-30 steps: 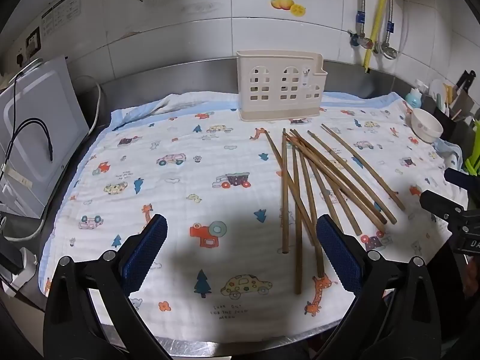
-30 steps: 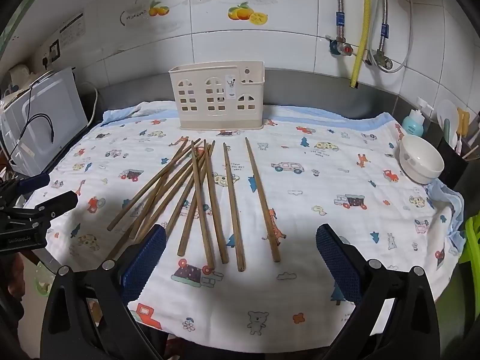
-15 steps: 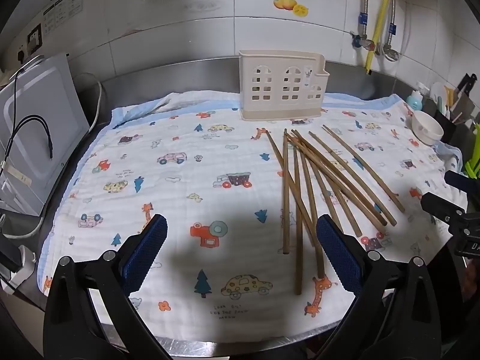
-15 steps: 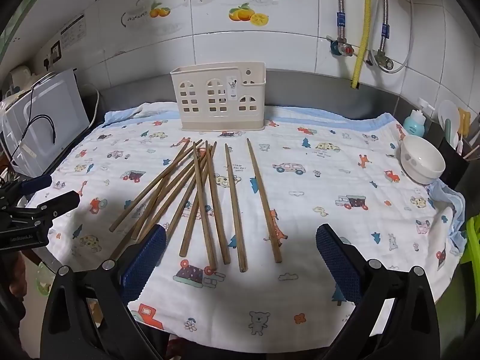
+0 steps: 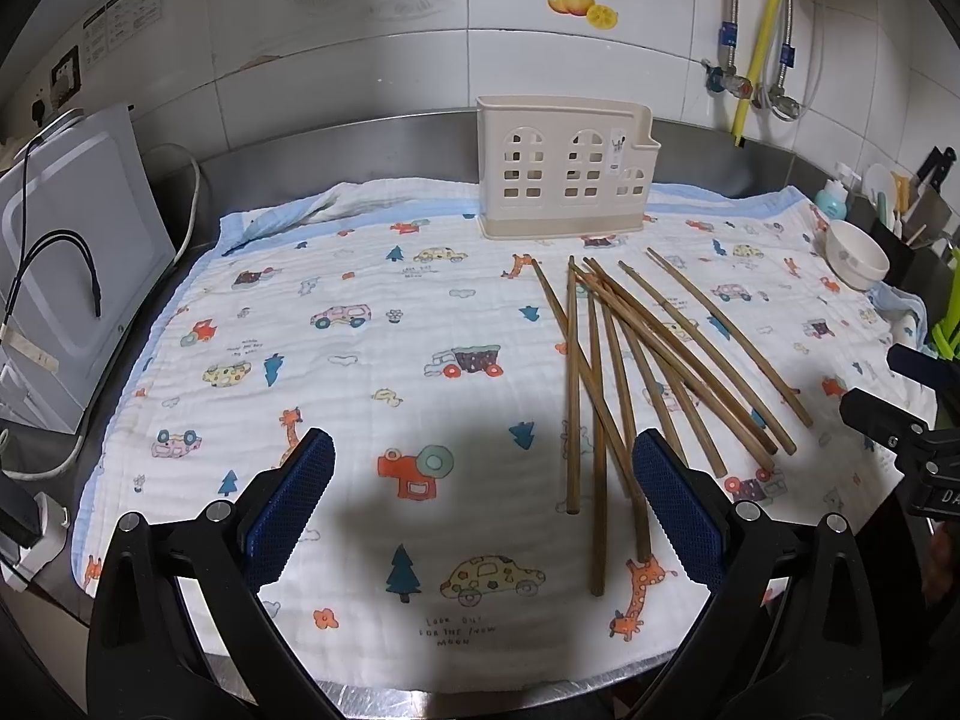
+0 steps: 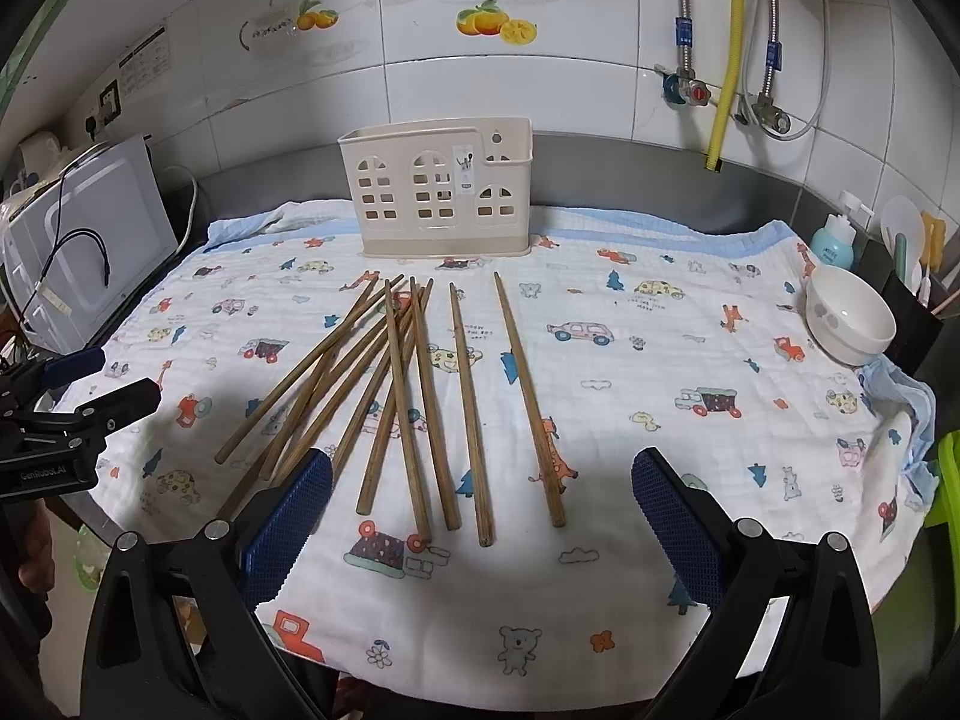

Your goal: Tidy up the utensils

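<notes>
— What am I holding?
— Nothing. My left gripper (image 5: 480,501) hovers over the near part of the printed cloth (image 5: 360,360), fingers spread wide apart. My right gripper (image 6: 480,510) is equally wide, also empty.
— Where are the chopsticks (image 6: 414,396)?
— Loose on the cloth, fanned and partly crossing, mid-table, two lying apart to the right. The beige utensil holder (image 6: 438,192) stands upright beyond them at the far edge. A white bowl (image 6: 849,318) sits far right.
</notes>
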A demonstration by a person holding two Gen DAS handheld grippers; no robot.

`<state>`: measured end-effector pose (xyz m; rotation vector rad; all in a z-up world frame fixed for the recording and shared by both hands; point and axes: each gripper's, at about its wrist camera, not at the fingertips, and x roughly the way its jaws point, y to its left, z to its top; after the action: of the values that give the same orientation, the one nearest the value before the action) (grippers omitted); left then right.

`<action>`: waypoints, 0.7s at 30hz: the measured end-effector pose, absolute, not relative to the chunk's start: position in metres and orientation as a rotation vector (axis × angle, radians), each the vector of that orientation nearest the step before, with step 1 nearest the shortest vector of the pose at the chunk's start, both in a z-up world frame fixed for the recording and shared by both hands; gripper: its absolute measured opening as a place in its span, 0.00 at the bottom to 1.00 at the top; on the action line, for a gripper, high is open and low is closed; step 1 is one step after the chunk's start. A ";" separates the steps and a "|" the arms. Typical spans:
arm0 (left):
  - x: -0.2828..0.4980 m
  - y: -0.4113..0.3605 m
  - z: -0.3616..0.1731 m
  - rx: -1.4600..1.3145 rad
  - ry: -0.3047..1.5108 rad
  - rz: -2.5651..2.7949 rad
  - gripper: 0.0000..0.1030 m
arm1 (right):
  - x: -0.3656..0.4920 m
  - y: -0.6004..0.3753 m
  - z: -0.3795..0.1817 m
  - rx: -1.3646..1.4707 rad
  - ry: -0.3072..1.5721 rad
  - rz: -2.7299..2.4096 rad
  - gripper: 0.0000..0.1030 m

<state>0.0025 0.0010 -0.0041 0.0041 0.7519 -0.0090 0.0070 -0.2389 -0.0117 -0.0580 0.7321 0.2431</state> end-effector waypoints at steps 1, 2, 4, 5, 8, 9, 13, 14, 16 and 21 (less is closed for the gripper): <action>0.003 0.001 -0.004 0.004 0.752 -0.010 0.95 | 0.008 -0.239 -0.013 -0.058 0.734 0.244 0.94; 0.003 0.001 -0.005 0.002 0.753 -0.011 0.95 | 0.009 -0.239 -0.014 -0.059 0.735 0.245 0.94; 0.006 0.000 -0.007 0.002 0.757 -0.015 0.95 | 0.010 -0.239 -0.014 -0.060 0.738 0.248 0.94; 0.006 0.001 -0.008 0.001 0.759 -0.016 0.95 | 0.011 -0.238 -0.015 -0.062 0.739 0.248 0.94; 0.006 0.000 -0.010 0.002 0.762 -0.021 0.95 | 0.012 -0.238 -0.015 -0.064 0.742 0.250 0.94; 0.008 -0.001 -0.010 0.002 0.765 -0.022 0.95 | 0.012 -0.238 -0.016 -0.065 0.744 0.250 0.94; 0.009 -0.001 -0.011 0.000 0.769 -0.033 0.94 | 0.014 -0.239 -0.016 -0.063 0.748 0.250 0.94; 0.010 -0.002 -0.012 0.000 0.770 -0.034 0.94 | 0.014 -0.240 -0.017 -0.063 0.750 0.250 0.94; 0.011 -0.001 -0.011 0.003 0.772 -0.034 0.94 | 0.015 -0.241 -0.017 -0.063 0.749 0.250 0.94; 0.014 0.001 -0.014 -0.002 0.785 -0.037 0.88 | 0.016 -0.243 -0.017 -0.067 0.752 0.249 0.94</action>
<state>0.0143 0.0015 -0.0142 -0.0019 0.7850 -0.0369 0.0162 -0.2425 -0.0173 -0.0669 0.7519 0.2489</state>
